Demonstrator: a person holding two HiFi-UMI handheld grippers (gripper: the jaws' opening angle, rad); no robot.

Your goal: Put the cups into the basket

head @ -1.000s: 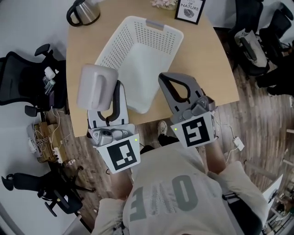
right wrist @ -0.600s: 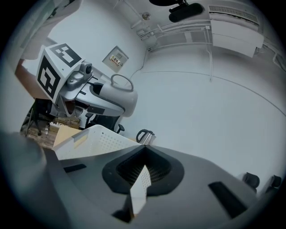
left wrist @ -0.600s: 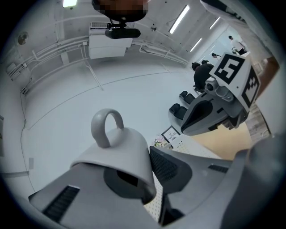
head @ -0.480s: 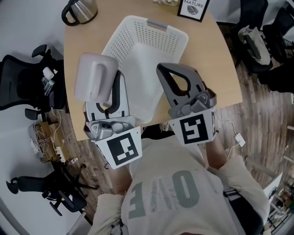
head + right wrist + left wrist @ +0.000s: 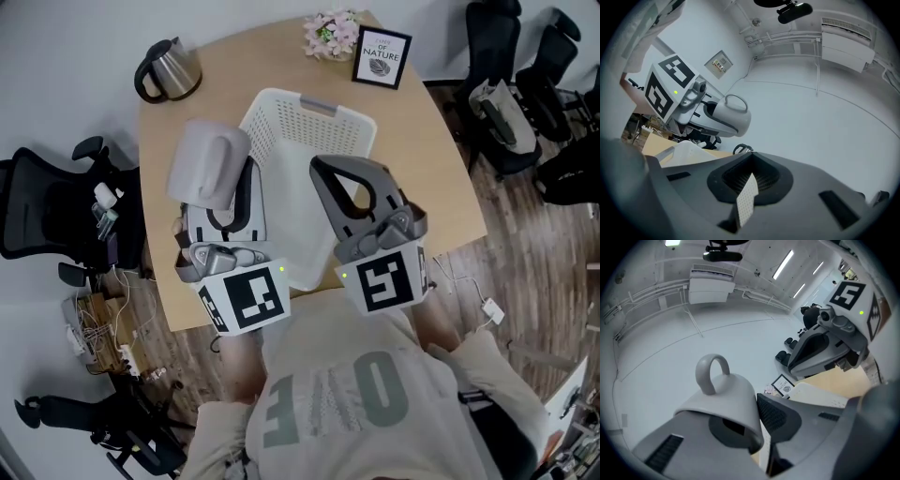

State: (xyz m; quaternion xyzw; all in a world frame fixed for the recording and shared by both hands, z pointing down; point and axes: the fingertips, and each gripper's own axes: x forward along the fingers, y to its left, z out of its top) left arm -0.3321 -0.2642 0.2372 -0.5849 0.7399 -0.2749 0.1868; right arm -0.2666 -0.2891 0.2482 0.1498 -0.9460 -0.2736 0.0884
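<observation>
- Person: seen from above in a pale printed shirt [image 5: 337, 403], standing at the near edge of the wooden surface [image 5: 427, 159], one claw in each hand.
- Left claw [image 5: 223, 192]: closed on a grey cup [image 5: 208, 166]. The left gripper view shows the jaws clamped on the cup's wall near its rim, one inside the mouth and one outside. The mouth faces the camera and the handle points up and away.
- Cup position: held off the surface, at the left of the basket [image 5: 281, 141]. In the head view its edge overlaps the basket's left rim. It is not inside the basket.
- Right claw [image 5: 349, 169]: jaws brought fully together with nothing between them, as the right gripper view confirms. In the head view it lies over the basket's near right part.
- Basket: white, perforated, standing on the surface, its long axis running away from the person.
- Far side of the surface: a metal kettle [image 5: 169, 67] at the left corner, pink flowers [image 5: 330, 33] and a framed print [image 5: 380, 56] beyond the basket.
- Surroundings: black office chairs [image 5: 47, 202] on the floor to the left and right.
</observation>
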